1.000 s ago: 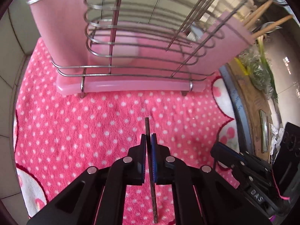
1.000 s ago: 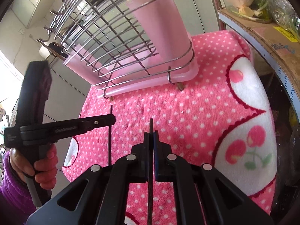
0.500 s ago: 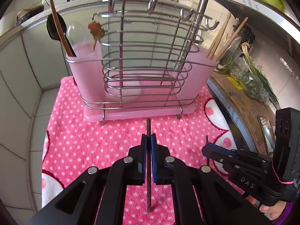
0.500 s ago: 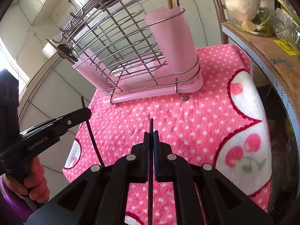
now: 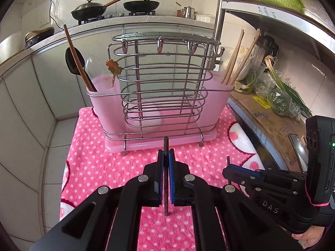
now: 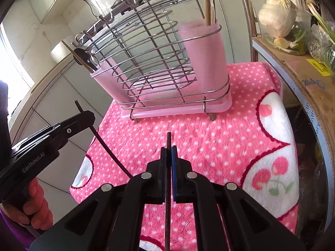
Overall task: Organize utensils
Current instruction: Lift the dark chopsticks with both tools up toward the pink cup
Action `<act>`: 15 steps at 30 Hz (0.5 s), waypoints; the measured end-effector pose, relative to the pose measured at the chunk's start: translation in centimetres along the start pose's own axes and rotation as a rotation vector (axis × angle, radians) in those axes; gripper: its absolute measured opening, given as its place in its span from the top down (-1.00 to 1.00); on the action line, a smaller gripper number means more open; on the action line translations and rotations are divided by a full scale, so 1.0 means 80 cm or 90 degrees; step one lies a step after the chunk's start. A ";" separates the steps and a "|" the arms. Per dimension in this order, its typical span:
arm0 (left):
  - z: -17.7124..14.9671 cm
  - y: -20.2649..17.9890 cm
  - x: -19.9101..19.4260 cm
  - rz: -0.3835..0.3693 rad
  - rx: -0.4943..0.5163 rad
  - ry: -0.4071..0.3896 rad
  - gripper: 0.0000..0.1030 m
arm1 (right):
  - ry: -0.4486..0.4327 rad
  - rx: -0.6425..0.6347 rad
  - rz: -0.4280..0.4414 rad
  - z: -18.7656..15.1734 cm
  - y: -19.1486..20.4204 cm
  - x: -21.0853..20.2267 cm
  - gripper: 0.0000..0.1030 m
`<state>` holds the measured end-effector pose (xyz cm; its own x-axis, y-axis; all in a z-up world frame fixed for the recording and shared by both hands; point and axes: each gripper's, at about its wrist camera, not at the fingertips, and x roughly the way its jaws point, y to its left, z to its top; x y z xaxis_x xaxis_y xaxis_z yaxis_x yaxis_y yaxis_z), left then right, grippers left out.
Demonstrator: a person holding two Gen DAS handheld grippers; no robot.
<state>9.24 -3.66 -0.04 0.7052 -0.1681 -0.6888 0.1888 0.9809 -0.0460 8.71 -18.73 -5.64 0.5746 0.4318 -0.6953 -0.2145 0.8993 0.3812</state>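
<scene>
Now each hand-held gripper, left (image 5: 165,153) and right (image 6: 168,149), is clamped on a dark chopstick (image 5: 166,175) (neither stowed yet); ahead, the pink rack (image 5: 159,96) already holds spoons and pale chopsticks (image 5: 236,62).

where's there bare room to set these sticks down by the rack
Free: the dotted pink towel in front of the utensil rack, out to its cherry corner. Crowded: the rack's left cup with spoons, right cup with chopsticks, and the shelf of greens.

A home kitchen: woks (image 5: 140,5) on a stove, tiled counter (image 5: 146,22), utensil rack (image 5: 161,92).
</scene>
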 end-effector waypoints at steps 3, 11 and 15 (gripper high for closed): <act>0.001 0.002 -0.005 0.001 -0.001 -0.008 0.92 | -0.010 -0.009 -0.002 0.003 0.005 -0.005 0.91; 0.003 0.019 -0.020 -0.011 -0.026 -0.035 0.92 | -0.057 -0.029 -0.013 0.018 0.015 -0.029 0.91; 0.008 0.036 -0.036 -0.025 -0.050 -0.063 0.92 | -0.082 -0.032 -0.018 0.029 0.016 -0.043 0.91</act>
<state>8.15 -0.43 2.28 0.7634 -0.2109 -0.6105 0.1660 0.9775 -0.1302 8.26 -19.19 -1.36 0.6765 0.3963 -0.6207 -0.2336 0.9148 0.3295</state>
